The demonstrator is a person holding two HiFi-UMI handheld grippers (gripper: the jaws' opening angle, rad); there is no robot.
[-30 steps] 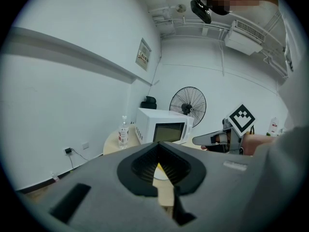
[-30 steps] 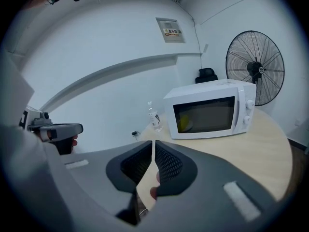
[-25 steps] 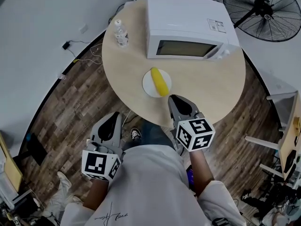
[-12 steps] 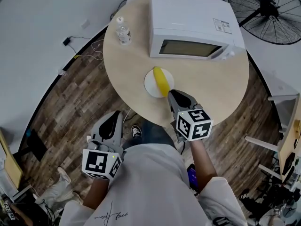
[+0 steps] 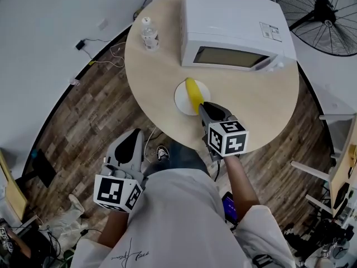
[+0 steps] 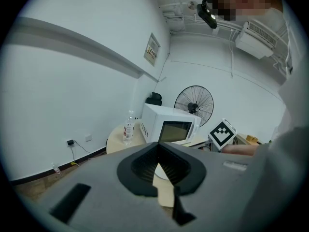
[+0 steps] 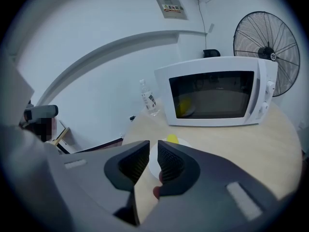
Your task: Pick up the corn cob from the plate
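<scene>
Right claw (image 5: 203, 106) over the near edge of the plate (image 5: 181, 99), tips pointing down at the near end of the corn cob (image 5: 193, 92). In the right gripper view the claw (image 7: 153, 151) shows a narrow slit; its jaws have just been opening. Nothing between the pads, nothing gripped. Can't tell if the tips touch the cob.

Cob lies lengthwise across the white plate, on the round surface (image 5: 251, 99) just in front of the microwave (image 5: 228, 27), door closed.

Left claw (image 5: 134, 134) off the surface, low beside the person's torso over the wood floor (image 5: 83, 127). Its tips (image 6: 157, 149) meet, closed on nothing.

Water bottle (image 5: 148, 35) upright at the far left edge of the surface, well apart from the plate. Fan (image 5: 323, 15) behind the microwave.
</scene>
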